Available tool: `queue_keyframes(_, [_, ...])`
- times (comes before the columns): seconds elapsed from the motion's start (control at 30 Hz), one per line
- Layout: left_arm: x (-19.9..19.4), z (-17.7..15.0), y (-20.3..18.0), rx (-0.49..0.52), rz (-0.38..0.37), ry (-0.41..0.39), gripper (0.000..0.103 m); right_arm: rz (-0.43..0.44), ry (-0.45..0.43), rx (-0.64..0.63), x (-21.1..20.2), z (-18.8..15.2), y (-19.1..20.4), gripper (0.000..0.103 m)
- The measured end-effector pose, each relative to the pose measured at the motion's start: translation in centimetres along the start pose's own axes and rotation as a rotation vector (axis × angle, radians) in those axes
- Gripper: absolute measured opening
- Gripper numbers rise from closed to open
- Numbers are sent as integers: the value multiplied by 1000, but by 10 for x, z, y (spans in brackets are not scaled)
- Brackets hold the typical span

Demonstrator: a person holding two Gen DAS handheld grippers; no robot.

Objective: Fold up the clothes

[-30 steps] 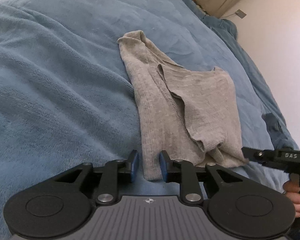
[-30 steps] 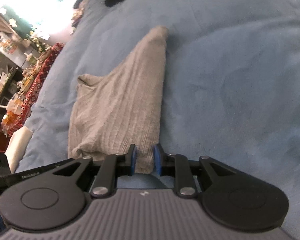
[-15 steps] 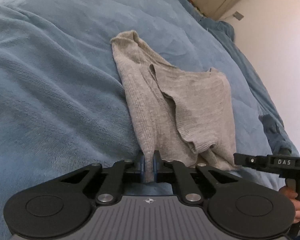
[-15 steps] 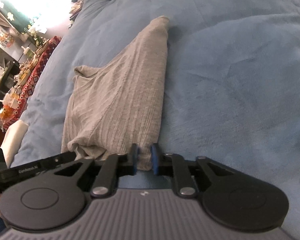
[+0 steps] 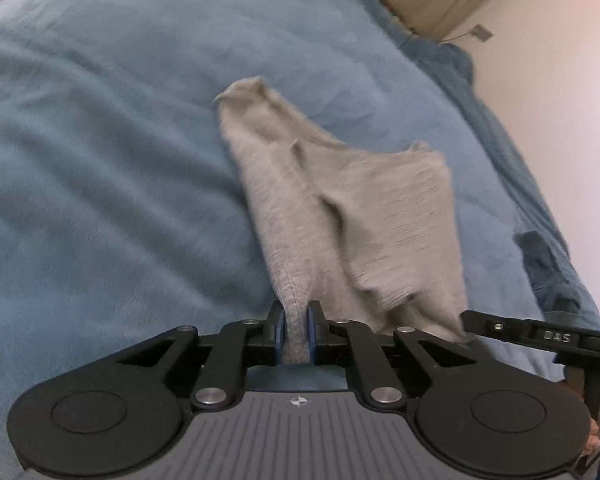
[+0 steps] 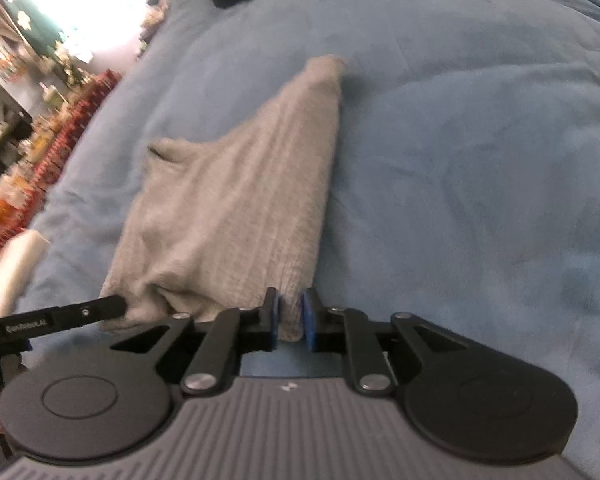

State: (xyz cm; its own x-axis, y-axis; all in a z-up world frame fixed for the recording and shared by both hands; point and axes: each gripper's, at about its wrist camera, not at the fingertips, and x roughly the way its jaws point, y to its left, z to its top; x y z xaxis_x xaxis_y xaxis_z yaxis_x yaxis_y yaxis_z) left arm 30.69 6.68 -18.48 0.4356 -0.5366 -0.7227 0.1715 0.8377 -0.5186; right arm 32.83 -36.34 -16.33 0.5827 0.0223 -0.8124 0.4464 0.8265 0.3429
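Since a second ago both grippers have closed onto the near hem of the grey knit top [image 5: 340, 208], now lifted off the blue blanket [image 5: 100, 200]. The left gripper [image 5: 296, 332] pinches its left corner, the right gripper [image 6: 290, 320] its right, both jaws easing slightly wider. The top's long axis runs straight away from both; neither hand is nearer.
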Motion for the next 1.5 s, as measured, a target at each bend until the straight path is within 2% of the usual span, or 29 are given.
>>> queue_keyframes(0.17, [-20, -7, 2, 5, -29, -50, 30, -17, -46, -70, -17, -12, 5, 29])
queue_keyframes(0.27, [-31, -7, -1, 1, -11, -67, 31, -29, -74, -137, -26, -16, 9, 31])
queue_keyframes(0.33, [-37, -7, -6, 17, 6, -82, 31, -41, -78, -190, -32, -17, 12, 36])
queue_keyframes(0.4, [-41, -4, -11, 41, 8, -100, 31, -59, -81, -232, -38, -17, 15, 46])
queue_keyframes(0.47, [-42, 3, -15, 51, 7, -110, 36, -70, -88, -256, -39, -12, 18, 46])
queue_keyframes(0.63, [-26, 37, -20, 40, -16, -121, 36, -85, -95, -341, -32, 16, 25, 48])
queue_keyframes(0.77, [-4, 74, -31, 60, 51, -94, 29, -108, -82, -381, -18, 52, 31, 47])
queue_keyframes(0.83, [0, 87, -40, 75, 53, -82, 29, -131, -69, -367, -14, 71, 31, 47])
queue_keyframes(0.9, [0, 96, -53, 115, 95, -73, 29, -144, -54, -353, -15, 88, 29, 50])
queue_keyframes(1.0, [-6, 110, -68, 150, 150, -55, 37, -177, -30, -325, -22, 110, 28, 53])
queue_keyframes(1.07, [-10, 120, -75, 160, 182, -38, 40, -156, -36, -329, -30, 124, 31, 62])
queue_keyframes(1.1, [-11, 125, -78, 169, 199, -28, 42, -148, -42, -348, -34, 130, 33, 72])
queue_keyframes(1.13, [-11, 130, -80, 194, 213, -17, 49, -136, -56, -364, -37, 134, 35, 83])
queue_keyframes(1.17, [-10, 133, -83, 228, 226, -4, 60, -125, -70, -380, -41, 138, 37, 85])
queue_keyframes(1.23, [-6, 137, -87, 294, 250, 16, 65, -102, -91, -403, -44, 146, 41, 96])
queue_keyframes(1.3, [0, 140, -87, 341, 275, 22, 68, -92, -84, -401, -42, 154, 43, 97])
queue_keyframes(1.37, [8, 145, -84, 346, 285, 22, 69, -77, -89, -367, -36, 159, 43, 99])
queue_keyframes(1.43, [16, 146, -79, 324, 273, 13, 69, -95, -96, -354, -25, 162, 43, 102])
queue_keyframes(1.5, [26, 148, -72, 267, 232, 20, 78, -138, -89, -367, -10, 165, 44, 102])
